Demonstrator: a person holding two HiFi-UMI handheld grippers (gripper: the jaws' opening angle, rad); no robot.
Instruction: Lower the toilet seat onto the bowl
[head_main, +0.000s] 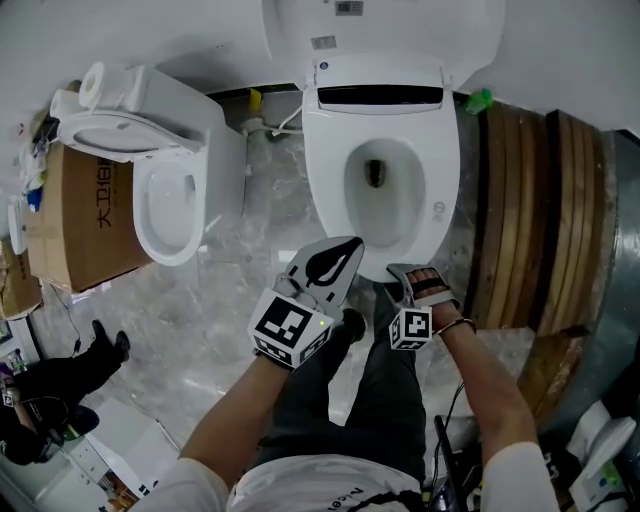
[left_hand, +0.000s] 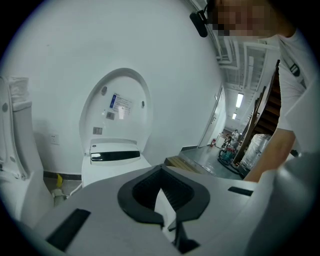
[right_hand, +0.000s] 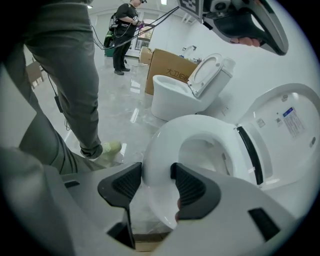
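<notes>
The white toilet seat (head_main: 442, 150) lies flat on the bowl, with the lid (head_main: 400, 30) standing up against the wall behind it. My right gripper (head_main: 405, 273) is at the seat's front edge. In the right gripper view it (right_hand: 152, 172) is open, the seat's front rim (right_hand: 159, 145) sits between the jaw tips, and both ribbed pads show bare. My left gripper (head_main: 350, 245) hovers in front of the bowl, shut and holding nothing. The left gripper view looks past its closed jaws (left_hand: 160, 169) at the raised lid (left_hand: 120, 100).
A second toilet (head_main: 170, 200) with its seat up stands to the left, next to a cardboard box (head_main: 85, 220). Stacked wooden boards (head_main: 530, 220) lean at the right. My legs (head_main: 370, 380) are just in front of the bowl. Another person (right_hand: 122, 30) stands farther off.
</notes>
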